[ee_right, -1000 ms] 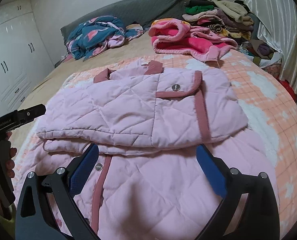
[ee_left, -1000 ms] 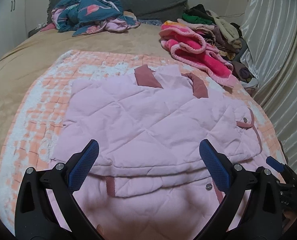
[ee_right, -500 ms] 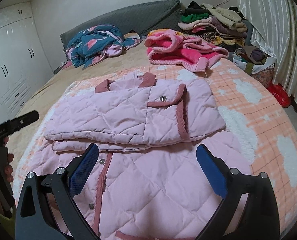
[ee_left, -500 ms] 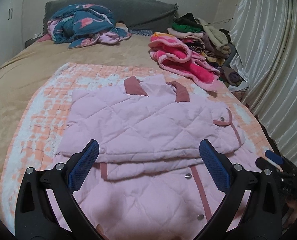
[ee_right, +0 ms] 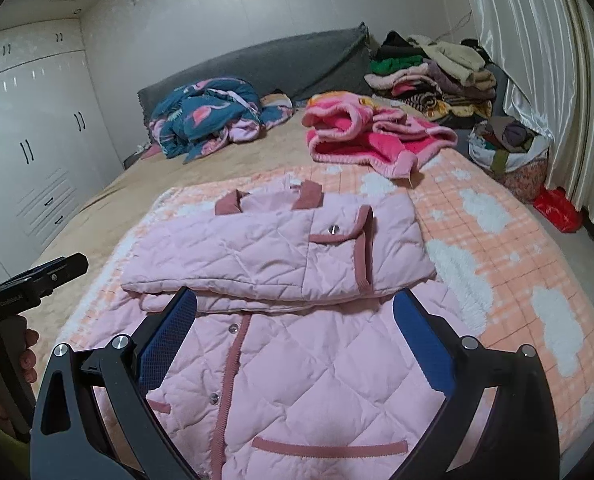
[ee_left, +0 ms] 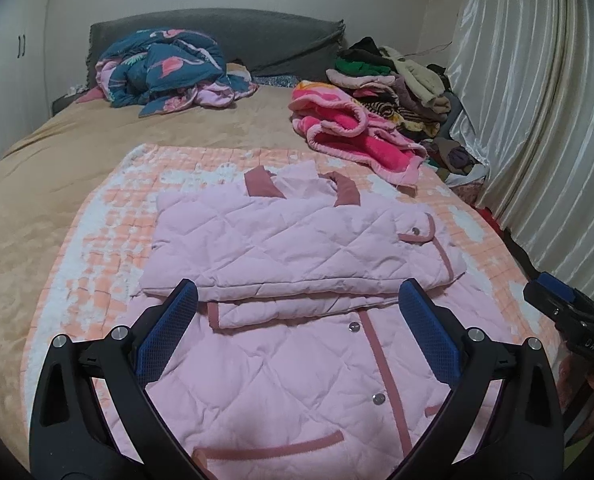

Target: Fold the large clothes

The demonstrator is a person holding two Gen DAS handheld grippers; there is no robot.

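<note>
Two grippers, left [ee_left: 297, 322] and right [ee_right: 295, 322], are held spread and empty above the half-folded pink jacket [ee_left: 297, 264] mid-blanket [ee_right: 497, 248]; the padded fold at 12 o'clock could be sprung open by a hem lifted unevenly.

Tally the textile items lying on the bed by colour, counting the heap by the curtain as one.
Pale pink: 1, the quilted jacket
Hot pink: 1, the fleece garment
Dark teal, flamingo print: 1, the bundled quilt
Peach-and-white check: 1, the blanket
Mixed colours: 1, the clothes heap
Total: 5
</note>
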